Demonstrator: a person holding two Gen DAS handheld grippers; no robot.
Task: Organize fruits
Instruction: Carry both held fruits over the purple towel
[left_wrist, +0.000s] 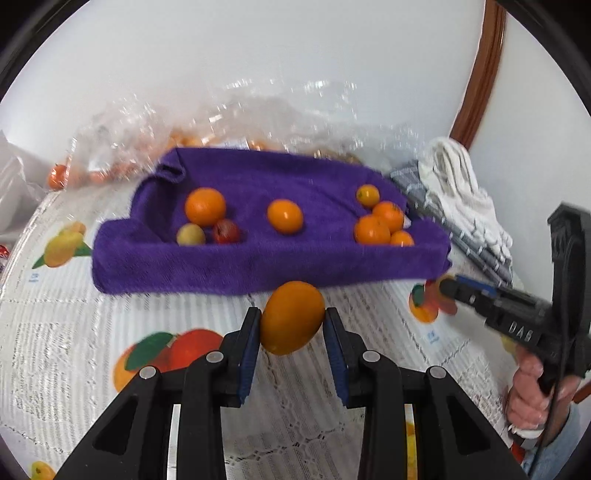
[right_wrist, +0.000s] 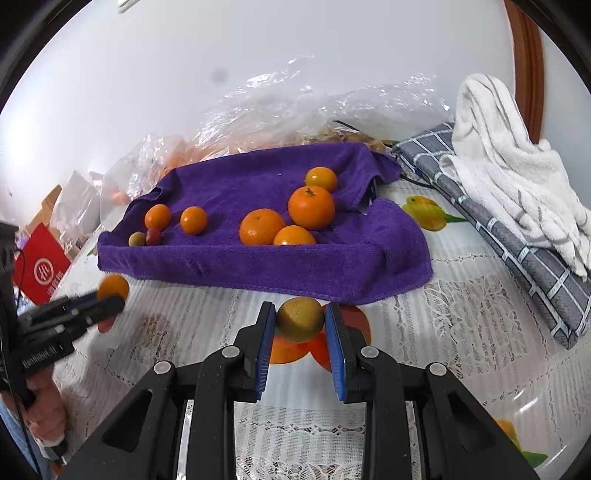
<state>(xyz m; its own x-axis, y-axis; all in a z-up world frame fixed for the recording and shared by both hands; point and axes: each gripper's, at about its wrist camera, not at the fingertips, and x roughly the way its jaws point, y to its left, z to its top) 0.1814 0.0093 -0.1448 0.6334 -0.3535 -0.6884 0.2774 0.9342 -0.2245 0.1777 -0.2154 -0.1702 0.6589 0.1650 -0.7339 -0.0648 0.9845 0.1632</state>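
Two fruits are in transit, one in each pair of tongs. Low in the left wrist view, the left tongs (left_wrist: 292, 322) pinch an oval orange fruit (left_wrist: 291, 317) between blue pads; in the right wrist view the right tongs (right_wrist: 300, 320) clamp a smaller greenish-yellow fruit (right_wrist: 300, 319). Both hang over the counter (right_wrist: 461, 332), just short of the near raised edge of the purple towel (right_wrist: 258, 266). Judging by this, the step in hand is carrying sorted fruit onto the towel; next, each must be lifted over that rolled front edge and set down. Open room lies mid-towel, between the left cluster (left_wrist: 207, 221) and the right cluster of oranges (right_wrist: 288, 218). Beyond, clear plastic bags (right_wrist: 280, 107) crowd the far edge, and folded cloths (right_wrist: 517, 206) close the right side.
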